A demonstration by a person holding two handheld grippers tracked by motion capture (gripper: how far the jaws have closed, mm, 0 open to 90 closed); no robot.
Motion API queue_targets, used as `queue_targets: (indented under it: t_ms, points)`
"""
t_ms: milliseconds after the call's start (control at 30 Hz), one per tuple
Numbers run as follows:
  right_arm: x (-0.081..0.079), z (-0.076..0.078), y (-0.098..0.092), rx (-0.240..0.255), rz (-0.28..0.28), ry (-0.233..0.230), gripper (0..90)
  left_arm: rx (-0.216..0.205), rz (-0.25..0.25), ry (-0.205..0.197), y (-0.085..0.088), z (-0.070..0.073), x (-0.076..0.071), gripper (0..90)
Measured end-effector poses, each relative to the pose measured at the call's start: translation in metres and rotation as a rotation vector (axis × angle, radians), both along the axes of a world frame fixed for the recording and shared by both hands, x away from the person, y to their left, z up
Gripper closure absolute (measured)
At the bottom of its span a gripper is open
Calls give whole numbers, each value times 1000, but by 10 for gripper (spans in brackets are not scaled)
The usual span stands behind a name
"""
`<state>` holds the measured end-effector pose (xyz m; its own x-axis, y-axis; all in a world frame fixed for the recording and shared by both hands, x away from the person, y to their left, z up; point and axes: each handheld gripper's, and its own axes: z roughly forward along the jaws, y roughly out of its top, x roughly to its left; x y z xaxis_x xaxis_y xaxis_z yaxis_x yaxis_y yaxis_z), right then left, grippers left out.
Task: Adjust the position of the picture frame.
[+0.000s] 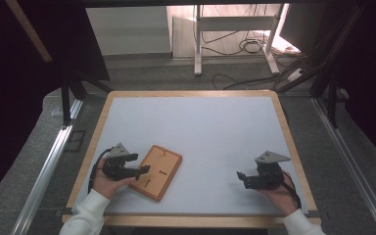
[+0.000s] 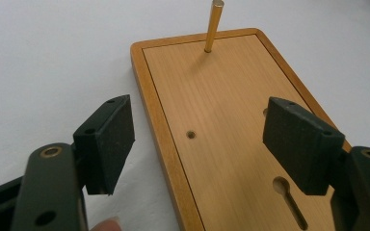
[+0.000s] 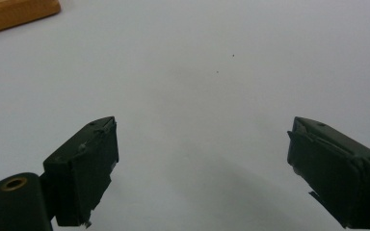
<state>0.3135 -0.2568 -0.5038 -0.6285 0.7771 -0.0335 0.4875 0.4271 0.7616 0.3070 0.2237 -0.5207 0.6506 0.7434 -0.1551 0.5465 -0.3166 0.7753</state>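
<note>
While our left gripper hangs spread over the wooden board, our right gripper gapes above bare surface.

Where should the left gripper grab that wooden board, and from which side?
Take the wooden board by its near long edge, coming in from its left side with the open left gripper. The board lies flat with a raised rim there, well clear of the upright brass pin.

- Wooden board: flat on the table, near its front-left corner, turned askew, with holes and a keyhole slot.
- Brass pin: upright in the board's far end.
</note>
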Motion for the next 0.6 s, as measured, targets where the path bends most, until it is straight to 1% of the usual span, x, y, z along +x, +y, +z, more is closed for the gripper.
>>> queue_targets:
  t_ms: [67, 100, 167, 200, 267, 300, 333, 400, 433, 500, 600]
  points:
    - [-1, 0, 0, 0, 3, -20, 117, 0, 1, 1, 0, 0, 1, 261]
    - [-1, 0, 0, 0, 3, -20, 117, 1, 3, 2, 0, 0, 1, 261]
    - [-3, 0, -1, -7, -4, -55, 123, 4, 6, 0, 0, -1, 1, 261]
    - [-3, -1, -1, -5, -6, -60, 127, 4, 6, 0, 1, -1, 2, 262]
    - [-4, -3, -1, -6, -2, -60, 132, 9, 4, -1, 0, -1, 2, 262]
    - [-5, -4, 0, -6, 9, -45, 134, 21, -3, -6, 1, -1, 1, 264]
    - [-5, -4, 2, -8, 19, -43, 134, 22, -2, -9, 1, -1, 0, 265]
    - [-6, -4, 3, -12, 22, -44, 136, 20, -2, -12, 2, -1, 0, 266]
    - [-7, -4, 5, -16, 37, -41, 144, 18, 2, -15, 3, 0, -1, 270]
    - [-9, -5, 6, -18, 43, -41, 145, 10, 3, -20, 4, 2, -3, 274]
    - [-10, -6, 6, -17, 45, -35, 146, 11, -5, -29, 5, 3, -6, 275]
